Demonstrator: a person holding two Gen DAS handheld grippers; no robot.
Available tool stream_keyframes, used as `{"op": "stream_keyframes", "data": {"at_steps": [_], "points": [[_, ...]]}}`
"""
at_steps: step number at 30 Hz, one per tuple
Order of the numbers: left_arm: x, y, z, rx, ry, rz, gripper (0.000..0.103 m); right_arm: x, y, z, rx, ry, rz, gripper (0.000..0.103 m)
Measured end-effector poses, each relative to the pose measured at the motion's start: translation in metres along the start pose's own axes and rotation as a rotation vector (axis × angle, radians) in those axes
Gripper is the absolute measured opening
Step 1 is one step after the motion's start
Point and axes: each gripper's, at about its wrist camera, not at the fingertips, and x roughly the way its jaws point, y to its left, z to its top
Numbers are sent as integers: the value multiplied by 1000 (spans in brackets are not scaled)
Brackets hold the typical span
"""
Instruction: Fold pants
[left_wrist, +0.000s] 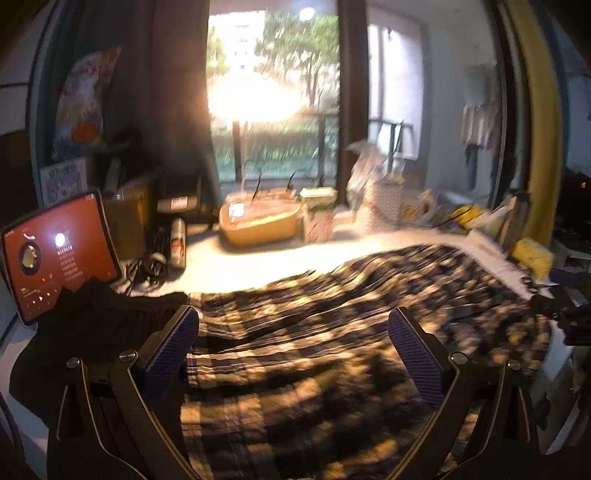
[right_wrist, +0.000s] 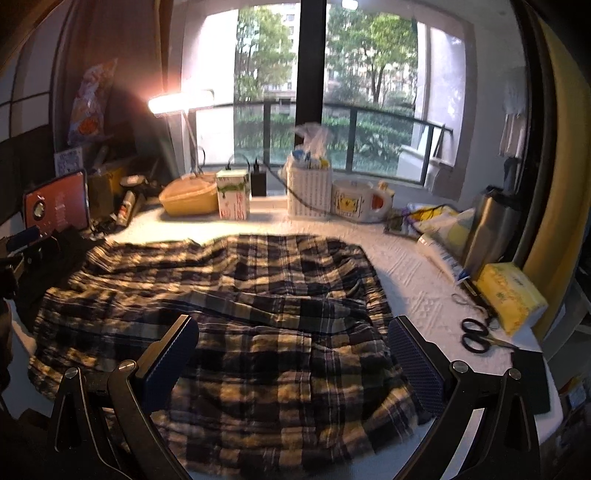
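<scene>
One plaid pants (right_wrist: 236, 314) under your two hand-held grippers, left (left_wrist: 291, 354) and right (right_wrist: 291, 354), both spread wide and empty, long axis running left to right across the tabletop (right_wrist: 417, 280).

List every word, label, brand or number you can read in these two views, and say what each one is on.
No text is legible in either view.
Tablet screen: lines of white text, too small and blurred.
Green-and-white carton: red printing, blurred.
Spray can: label unreadable.
Yellow tissue pack: faint print, unreadable.
Mug: a picture, no words.
Plaid pants: no label visible.
</scene>
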Motion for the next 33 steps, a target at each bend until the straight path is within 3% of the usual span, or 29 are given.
{"op": "stream_keyframes", "data": {"at_steps": [14, 22, 23, 27, 29, 31, 33], "points": [[138, 64, 16, -8, 291, 58, 101, 99, -56, 71, -21, 68, 24, 103], [171, 79, 11, 43, 402, 55, 101, 167, -89, 99, -111, 203, 107, 101], [173, 78, 9, 57, 406, 55, 99, 178, -91, 99, -125, 223, 117, 100], [183, 74, 7, 100, 438, 59, 74, 220, -100, 99, -137, 304, 155, 93], [190, 70, 3, 116, 472, 38, 68, 237, -104, 99, -121, 329, 172, 93], [189, 66, 4, 132, 457, 37, 63, 248, -105, 99, -118, 345, 193, 84], [186, 60, 3, 157, 444, 17, 39, 259, -104, 99, -109, 364, 231, 81]]}}
